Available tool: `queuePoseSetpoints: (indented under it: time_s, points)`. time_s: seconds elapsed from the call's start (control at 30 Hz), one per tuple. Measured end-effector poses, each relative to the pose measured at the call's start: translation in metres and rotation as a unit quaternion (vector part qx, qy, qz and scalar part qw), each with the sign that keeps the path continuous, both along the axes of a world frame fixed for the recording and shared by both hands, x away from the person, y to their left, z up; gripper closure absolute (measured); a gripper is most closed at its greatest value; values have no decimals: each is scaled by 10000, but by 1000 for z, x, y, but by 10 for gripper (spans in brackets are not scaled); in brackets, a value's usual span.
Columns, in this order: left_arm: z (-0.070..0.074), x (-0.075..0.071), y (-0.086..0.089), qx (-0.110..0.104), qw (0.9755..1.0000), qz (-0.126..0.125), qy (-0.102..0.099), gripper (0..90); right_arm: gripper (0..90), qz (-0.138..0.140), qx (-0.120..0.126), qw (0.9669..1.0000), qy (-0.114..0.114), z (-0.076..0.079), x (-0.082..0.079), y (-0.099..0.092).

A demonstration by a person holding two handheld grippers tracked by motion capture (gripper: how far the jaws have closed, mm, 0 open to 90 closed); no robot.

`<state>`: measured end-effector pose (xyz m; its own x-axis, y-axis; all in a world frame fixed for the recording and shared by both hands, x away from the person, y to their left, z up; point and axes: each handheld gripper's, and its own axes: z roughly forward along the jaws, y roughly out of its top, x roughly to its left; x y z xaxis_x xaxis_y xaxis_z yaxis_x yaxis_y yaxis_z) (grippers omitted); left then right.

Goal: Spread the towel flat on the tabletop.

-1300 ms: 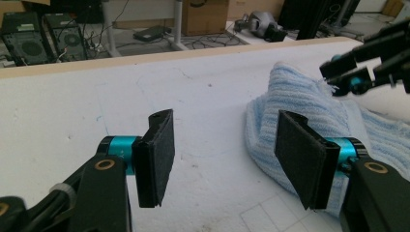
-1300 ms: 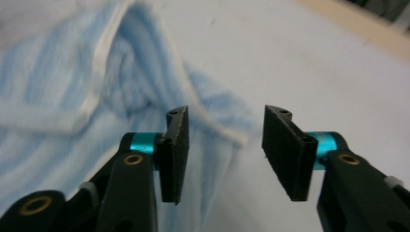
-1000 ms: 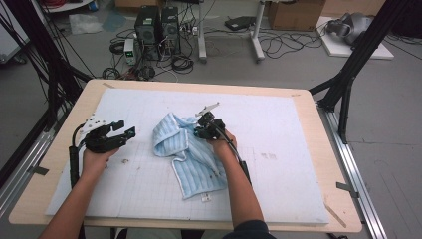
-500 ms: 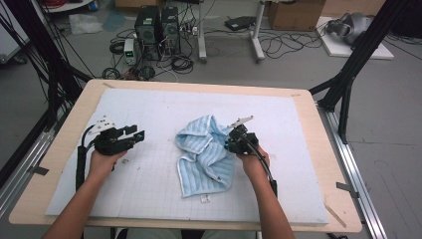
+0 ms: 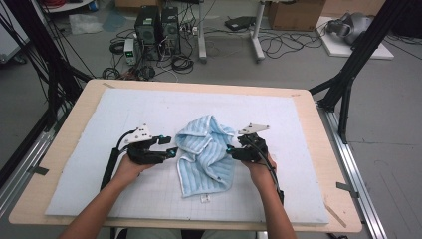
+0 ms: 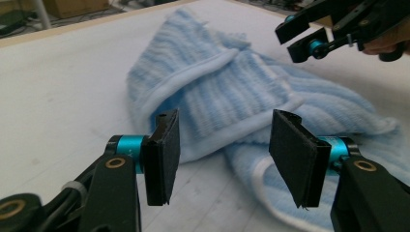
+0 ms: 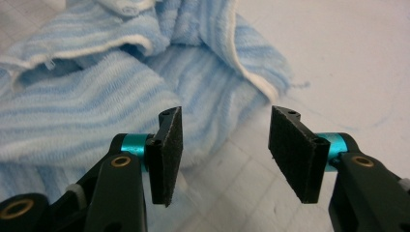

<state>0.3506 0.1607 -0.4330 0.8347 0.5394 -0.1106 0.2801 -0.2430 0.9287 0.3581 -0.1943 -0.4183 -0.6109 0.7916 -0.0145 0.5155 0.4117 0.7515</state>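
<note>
A light blue striped towel (image 5: pixel 206 152) lies crumpled in the middle of the white mat (image 5: pixel 149 107). My left gripper (image 5: pixel 171 147) hovers just left of it. Its jaws have just been opening, with nothing between the pads. In the left gripper view the towel (image 6: pixel 232 92) lies just beyond that gripper (image 6: pixel 222 154), and the right gripper (image 6: pixel 300 41) shows at the top right. My right gripper (image 5: pixel 230 151) stands at the towel's right edge. Its jaws have just been opening too and are off the cloth. The towel (image 7: pixel 96 96) lies ahead and to the left of this gripper (image 7: pixel 225 154).
The mat covers a wooden table (image 5: pixel 331 164). Beyond the far edge stand computer towers (image 5: pixel 157 25) among floor cables. Black frame posts (image 5: pixel 348 74) rise at both sides. Bare mat lies left, right and behind the towel.
The right gripper dragged the towel's edge to the right, then let it go and opened. The left hand moved right, up to the towel. The towel now lies more bunched.
</note>
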Motion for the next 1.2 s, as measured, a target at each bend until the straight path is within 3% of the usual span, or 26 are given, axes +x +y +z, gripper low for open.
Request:
queuePoseSetpoints:
  time_s: [0.07,0.13,0.23,0.33,0.37,0.43,0.5,0.53,0.7,0.77,0.93,0.97,1.03,1.2]
  points:
    - [0,0,-5,-9,10000,-88,-13,444,455,-39,87,10000,24,-2,-3,-6]
    - [1,0,-22,-51,9993,-373,-20,437,454,-77,190,9998,22,-3,-6,-11]
    - [2,0,-39,45,9984,-559,-13,429,454,-69,228,9997,26,-5,-8,-12]
    - [0,2,-51,266,9983,-526,-8,434,452,-39,245,9997,5,-6,-8,-12]
    - [-1,3,-55,437,9981,-429,-8,452,450,-37,257,9997,9,-6,-8,-12]
    - [-2,5,-59,862,9961,-187,-53,574,447,-40,281,9996,4,-5,-9,-12]
    - [-2,6,-58,981,9949,-166,-178,794,446,-29,282,9996,3,-6,-9,-12]
    - [-1,7,-56,989,9949,-64,-210,860,446,-25,282,9996,11,-6,-9,-12]
    - [7,14,-35,636,9975,236,-189,873,444,-20,320,9995,18,-6,-9,-13]
    - [11,18,-21,428,9978,470,-165,874,444,-8,312,9995,39,-6,-9,-12]
    - [12,30,14,231,9944,1031,-16,873,443,-7,347,9994,31,-6,-11,-12]
    - [12,30,14,231,9944,1031,-16,873,443,8,354,9994,29,-6,-10,-12]
    - [15,38,36,244,9898,1403,-45,874,443,49,342,9994,37,-6,-10,-11]
    - [19,54,65,442,9799,1948,-1,874,443,166,393,9990,136,-8,-10,-4]
